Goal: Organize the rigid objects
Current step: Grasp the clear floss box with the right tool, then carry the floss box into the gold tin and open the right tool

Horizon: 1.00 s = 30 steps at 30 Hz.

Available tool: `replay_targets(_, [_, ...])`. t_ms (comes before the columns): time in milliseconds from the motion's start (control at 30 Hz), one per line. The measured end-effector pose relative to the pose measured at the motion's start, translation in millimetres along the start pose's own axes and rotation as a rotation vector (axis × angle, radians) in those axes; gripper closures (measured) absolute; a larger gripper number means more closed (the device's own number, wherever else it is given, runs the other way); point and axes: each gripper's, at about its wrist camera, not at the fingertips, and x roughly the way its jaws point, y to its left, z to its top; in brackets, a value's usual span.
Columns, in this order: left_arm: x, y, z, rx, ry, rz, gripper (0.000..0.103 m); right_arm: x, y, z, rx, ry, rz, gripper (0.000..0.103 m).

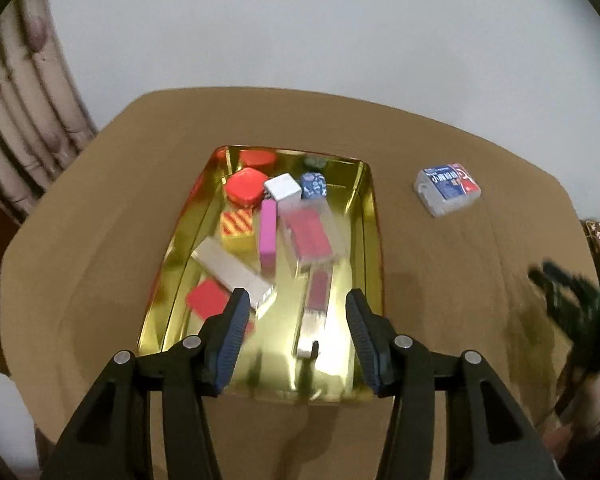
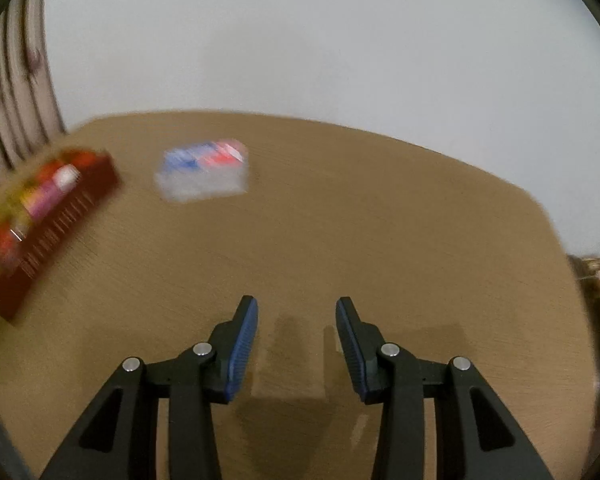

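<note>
The left gripper (image 1: 296, 304) hangs over the near end of a gold tray (image 1: 374, 240), its jaws apart with nothing between the pads. The tray sits on a tan table (image 1: 440, 280) and holds a jumble of small boxes. Nearest lies a long red-and-silver box (image 1: 316, 304), blurred, pointing away from the gripper. Left of it are a flat red box (image 1: 206, 298) and a long silver box (image 1: 230, 266) lying slantwise, its near end beside the left pad. Beyond these, a clear case with a red insert (image 1: 310, 236) lies in the middle, with a pink bar (image 1: 267, 234) just to its left and a red-and-yellow striped box (image 1: 238, 222) further left. At the far end stand a rounded red tin (image 1: 244, 186), a white cube (image 1: 283, 187) and a blue patterned cube (image 1: 313, 185); the red and dark shapes behind them are reflections in the tray's wall, as far as I can tell.

That makes nine items in the tray: two long boxes, one red box, one clear case, one pink bar, one striped box, one tin, two cubes.

One item lies outside, well to the right of the tray on the table: a clear pack with a blue-and-red label (image 1: 447, 188).

The right gripper (image 2: 297, 306) hangs above bare table, jaws apart and empty. In its blurred view the pack (image 2: 204, 174) lies far ahead to the left, and the tray's dark red outer wall (image 2: 60, 224) further left.
</note>
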Motion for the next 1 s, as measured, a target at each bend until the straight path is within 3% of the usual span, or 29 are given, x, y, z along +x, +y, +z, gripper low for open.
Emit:
replay_targets(33, [-6.5,-0.9,-9.1,-0.005,-0.003,-0.009,0.047,2.6,7.6,11.3,0.002,0.004,0.035,0.05])
replay_targets(100, [-14.7,-0.7,-23.4,-0.031,-0.004,-0.018,0.047,8.3,19.3,30.1,0.0,-0.006,0.067,0.046])
replay_targets(300, [-28.6,6.8,-58.3,-0.063,-0.024,-0.005,0.045,42.2,47.1,75.9,-0.041,0.033,0.092,0.041])
replay_targets(467, [-35.9,13.1,-62.2,-0.06,-0.044,0.013,0.045,72.3,58.8,94.8,-0.074,0.106,0.098,0.041])
replay_targets(533, [-36.9,16.8,-59.6,-0.062,-0.053,0.011,0.045,79.6,50.8,100.6,0.001,0.129,0.088,0.041])
replay_targets(567, [-36.6,18.7,-59.2,-0.068,-0.053,0.01,0.045,85.0,38.8,104.3,0.11,0.158,0.091,0.041])
replay_targets(700, [-35.3,23.1,-60.1,-0.071,-0.052,0.013,0.045,95.8,7.2,108.4,0.449,0.21,0.204,0.041])
replay_targets(800, [-33.3,25.2,-60.0,-0.063,-0.048,0.009,0.045,104.3,8.1,120.9,0.481,0.221,0.179,0.041])
replay_targets(900, [-34.2,28.9,-59.5,-0.069,-0.045,-0.001,0.045,120.7,19.2,137.2,0.358,0.255,0.14,0.041])
replay_targets(1000, [-37.1,33.5,-59.0,-0.086,-0.05,-0.012,0.045,131.2,19.6,143.3,0.28,0.294,0.005,0.041])
